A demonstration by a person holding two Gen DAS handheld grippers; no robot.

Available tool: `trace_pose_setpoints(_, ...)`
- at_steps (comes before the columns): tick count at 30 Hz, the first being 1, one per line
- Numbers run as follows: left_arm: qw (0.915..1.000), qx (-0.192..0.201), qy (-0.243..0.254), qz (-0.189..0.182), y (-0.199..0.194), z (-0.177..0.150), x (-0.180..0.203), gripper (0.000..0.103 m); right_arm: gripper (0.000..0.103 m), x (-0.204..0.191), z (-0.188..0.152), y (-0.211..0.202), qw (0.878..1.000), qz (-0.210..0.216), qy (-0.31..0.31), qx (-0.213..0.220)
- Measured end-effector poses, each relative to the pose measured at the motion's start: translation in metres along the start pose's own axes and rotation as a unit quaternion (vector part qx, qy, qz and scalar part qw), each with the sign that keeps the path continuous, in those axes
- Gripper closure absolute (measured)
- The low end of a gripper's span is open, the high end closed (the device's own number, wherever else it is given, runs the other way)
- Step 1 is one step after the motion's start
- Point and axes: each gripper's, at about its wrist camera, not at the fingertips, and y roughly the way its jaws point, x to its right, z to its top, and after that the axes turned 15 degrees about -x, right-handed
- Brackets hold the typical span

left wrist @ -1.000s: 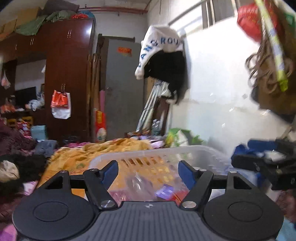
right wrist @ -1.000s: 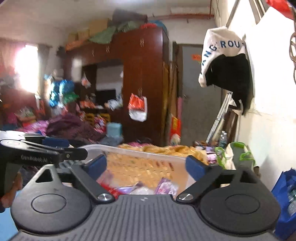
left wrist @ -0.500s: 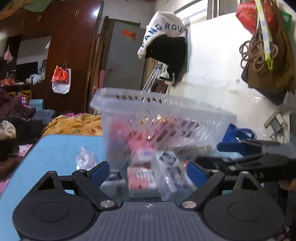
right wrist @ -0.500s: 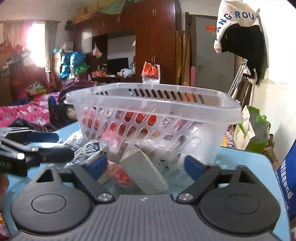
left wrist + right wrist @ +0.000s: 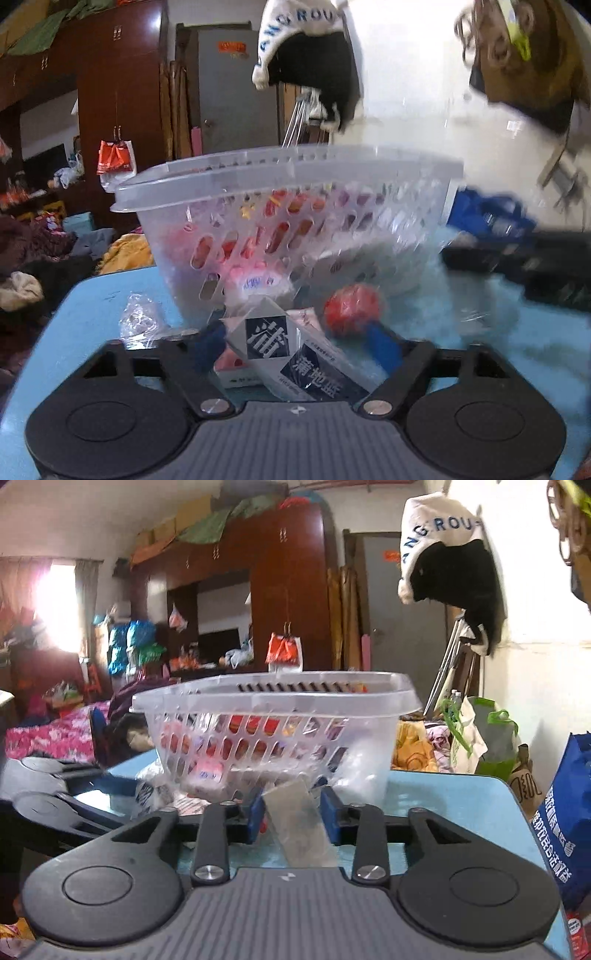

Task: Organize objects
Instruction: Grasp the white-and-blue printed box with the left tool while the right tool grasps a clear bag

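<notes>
Cluttering a blue table (image 5: 443, 797); basket (image 5: 273, 701); wardrobe (image 5: 288, 590) behind.

basket (image 5: 273, 705): clear, slotted, upright on blue table (image 5: 454, 794) (packets inside) | grey packet (image 5: 299, 823): tilted, before basket

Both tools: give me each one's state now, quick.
Left tool: closing around a navy-and-white packet, not yet gripping.
Right tool: shut on a flat grey packet.
</notes>
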Motion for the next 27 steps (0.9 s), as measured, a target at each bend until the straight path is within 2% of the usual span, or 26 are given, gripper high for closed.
trace_pose_setpoints(2,0.9999,0.002,0.009,0.014,-0.002,-0.001,0.004,0.036,0.07,0.001,0.001,0.001,1.0,0.003,0.003,0.001)
trace_pose_setpoints(7,0.9998,0.018,0.002,0.006,-0.009,-0.007,-0.002,0.041,0.073,-0.002,0.003,0.005,1.0,0.001,-0.004,-0.006)
trace_pose_setpoints(14,0.9998,0.015,0.007,0.008,-0.014,-0.008,-0.005,0.041,0.073,-0.001,0.004,0.014,0.999,0.003,-0.01,-0.037)
trace_pose_setpoints(18,0.9999,0.007,0.011,0.011,-0.014,-0.008,-0.004,0.041,0.069,0.0,0.003,0.014,0.999,-0.001,-0.007,-0.036)
trace_pose_setpoints(24,1.0,0.004,0.003,0.002,-0.012,-0.008,-0.008,0.044,0.069,0.002,0.002,0.018,0.998,-0.005,-0.01,-0.056)
trace_pose_setpoints(26,1.0,0.003,0.003,0.001,-0.011,-0.008,-0.007,0.045,0.061,0.004,0.003,0.022,0.997,-0.012,-0.017,-0.076)
trace_pose_setpoints(27,1.0,0.002,0.003,-0.001,-0.01,-0.007,-0.007,0.045,0.053,0.006,0.003,0.024,0.996,-0.017,-0.019,-0.083)
